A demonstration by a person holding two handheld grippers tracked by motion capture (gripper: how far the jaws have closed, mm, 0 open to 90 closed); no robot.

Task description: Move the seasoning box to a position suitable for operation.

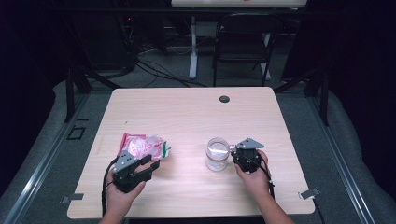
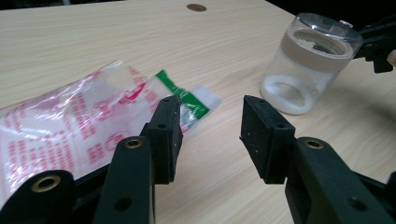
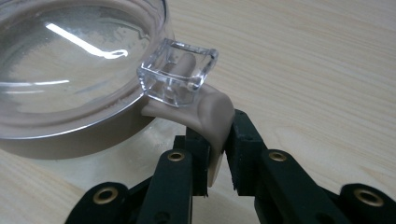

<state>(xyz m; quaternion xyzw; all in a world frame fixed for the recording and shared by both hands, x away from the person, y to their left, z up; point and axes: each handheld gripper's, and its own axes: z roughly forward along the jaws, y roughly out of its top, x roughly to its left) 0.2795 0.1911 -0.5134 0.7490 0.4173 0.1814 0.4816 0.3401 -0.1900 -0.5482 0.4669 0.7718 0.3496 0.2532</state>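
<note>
Clear jar, beige collar, tab pinched in right gripper jaws; left gripper jaws apart, empty.

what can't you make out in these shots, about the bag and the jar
- Bag: its print is too small and blurred to read in the left gripper view; the picture's left edge and the left gripper cut it off.
- Jar: in the right gripper view the frame crops its body, so the contents are hidden.
- Tab: its lower end is hidden between the right gripper's jaws.
</note>
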